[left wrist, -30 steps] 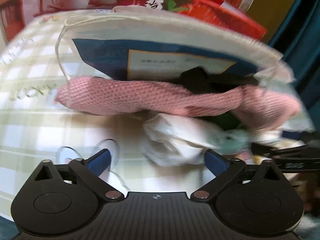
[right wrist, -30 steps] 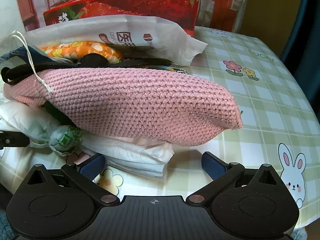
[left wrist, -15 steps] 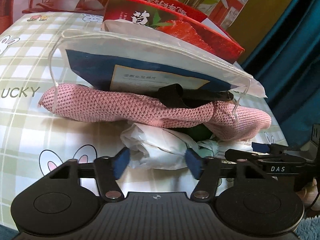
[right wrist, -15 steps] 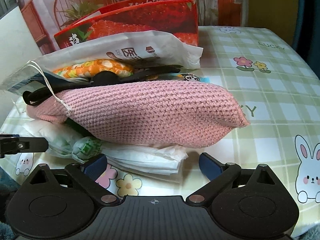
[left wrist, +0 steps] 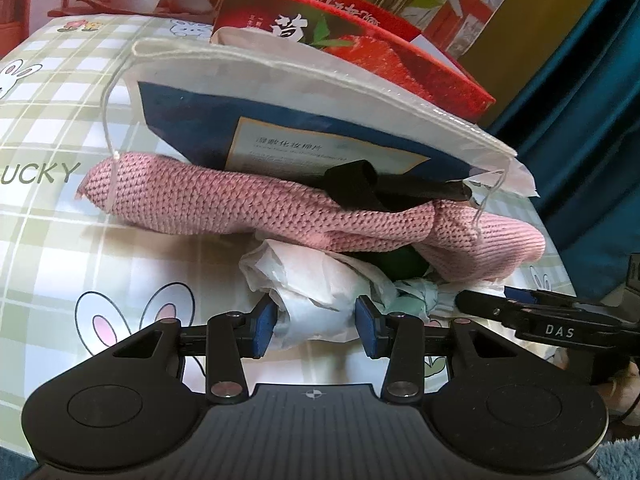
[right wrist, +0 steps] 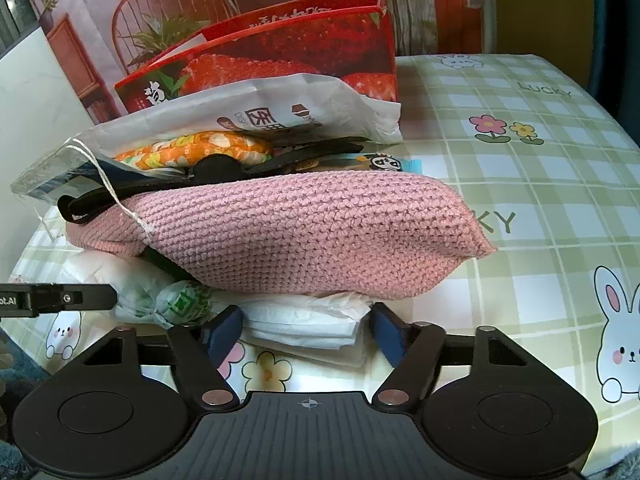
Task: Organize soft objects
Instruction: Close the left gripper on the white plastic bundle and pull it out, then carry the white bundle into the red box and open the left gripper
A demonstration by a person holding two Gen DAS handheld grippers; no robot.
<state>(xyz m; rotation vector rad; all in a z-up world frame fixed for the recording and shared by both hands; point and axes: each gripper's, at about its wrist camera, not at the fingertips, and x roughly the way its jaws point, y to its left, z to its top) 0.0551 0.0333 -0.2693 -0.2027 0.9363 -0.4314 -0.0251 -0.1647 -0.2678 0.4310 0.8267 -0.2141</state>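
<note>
White tissue bundle (left wrist: 312, 300) sits between the closing left tool (left wrist: 316, 318); right tool (right wrist: 306, 330) narrows on folded tissues (right wrist: 304, 320); next, pull both from under the pink knit (right wrist: 312, 232)

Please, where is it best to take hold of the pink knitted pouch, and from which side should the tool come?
Probably the free pointed corner of the pink knitted pouch, coming from the open tablecloth side. That end sticks out past the stack with nothing on it, while a black strap and bags lie across the other end.
</note>
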